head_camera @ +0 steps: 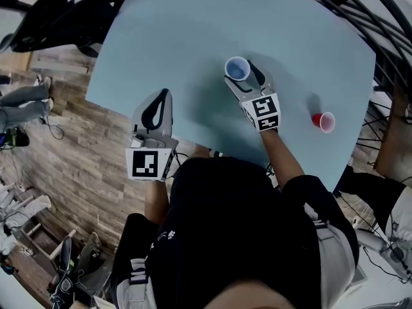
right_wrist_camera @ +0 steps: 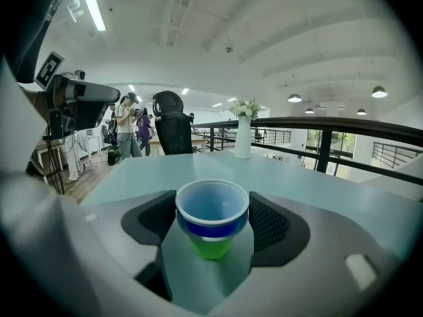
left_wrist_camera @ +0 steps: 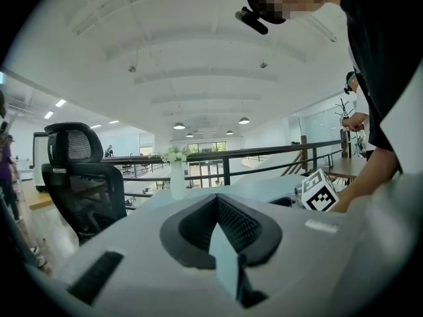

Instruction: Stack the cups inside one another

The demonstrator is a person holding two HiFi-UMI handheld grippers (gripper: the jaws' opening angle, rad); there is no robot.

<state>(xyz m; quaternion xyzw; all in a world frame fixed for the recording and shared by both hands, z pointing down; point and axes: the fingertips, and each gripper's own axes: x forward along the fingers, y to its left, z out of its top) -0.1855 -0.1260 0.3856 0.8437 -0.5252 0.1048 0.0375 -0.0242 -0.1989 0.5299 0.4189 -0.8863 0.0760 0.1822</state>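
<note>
Cups: 3 total.
- 1 blue cup [head_camera: 237,69], centre of the head view
- 1 green cup [right_wrist_camera: 211,246] under it, blue nested inside; green shows only in the right gripper view
- 1 red cup [head_camera: 324,121], right side of the frame, alone

That makes 1 stack of two plus 1 single.

Grippers: 2, the left gripper [head_camera: 165,95] left of centre and the right gripper [head_camera: 243,77] at centre.

Marker cubes: 2, the left cube [head_camera: 145,163] and the right cube [head_camera: 265,112].

Table [head_camera: 193,37]: 1.

Chair [head_camera: 51,15]: 1 in the head view, black, upper left.

Vase [right_wrist_camera: 243,137]: 1, white, with flowers.

Bystanders [right_wrist_camera: 125,134], left of the right gripper view: at least 2, too small for an exact count.
</note>
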